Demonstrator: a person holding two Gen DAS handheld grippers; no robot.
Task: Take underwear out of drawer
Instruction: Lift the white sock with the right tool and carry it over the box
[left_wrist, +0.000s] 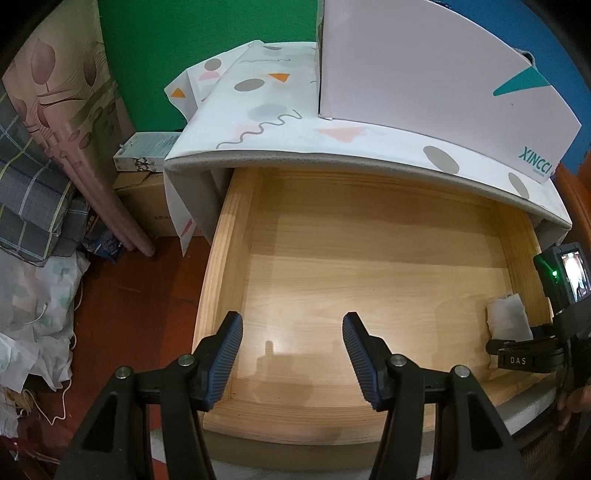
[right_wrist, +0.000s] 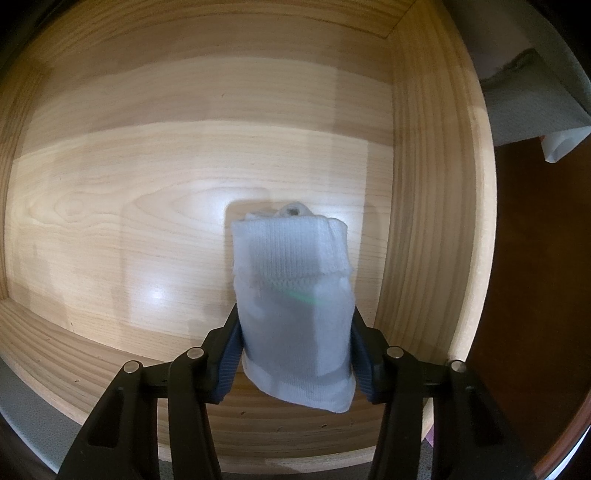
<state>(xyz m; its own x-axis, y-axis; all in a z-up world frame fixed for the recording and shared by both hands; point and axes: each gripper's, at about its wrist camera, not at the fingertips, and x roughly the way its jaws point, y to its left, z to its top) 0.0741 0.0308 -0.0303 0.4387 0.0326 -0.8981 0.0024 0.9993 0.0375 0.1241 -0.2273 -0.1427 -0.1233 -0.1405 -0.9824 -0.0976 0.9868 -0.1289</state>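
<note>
The wooden drawer (left_wrist: 229, 229) is pulled open under a white patterned top. In the right wrist view my right gripper (right_wrist: 295, 343) is shut on a folded white piece of underwear (right_wrist: 291, 280) and holds it above the drawer floor (right_wrist: 147, 184) near the right wall. In the left wrist view the same white bundle (left_wrist: 508, 317) shows at the drawer's right side, beside the right gripper's body (left_wrist: 554, 332). My left gripper (left_wrist: 291, 343) is open and empty over the drawer's front left part.
A white XINCCI box (left_wrist: 424, 62) stands on the patterned top. Left of the drawer are cardboard boxes (left_wrist: 144, 206), rolled mats (left_wrist: 74, 110), folded bedding (left_wrist: 29, 192) and cables on the red-brown floor (left_wrist: 129, 317).
</note>
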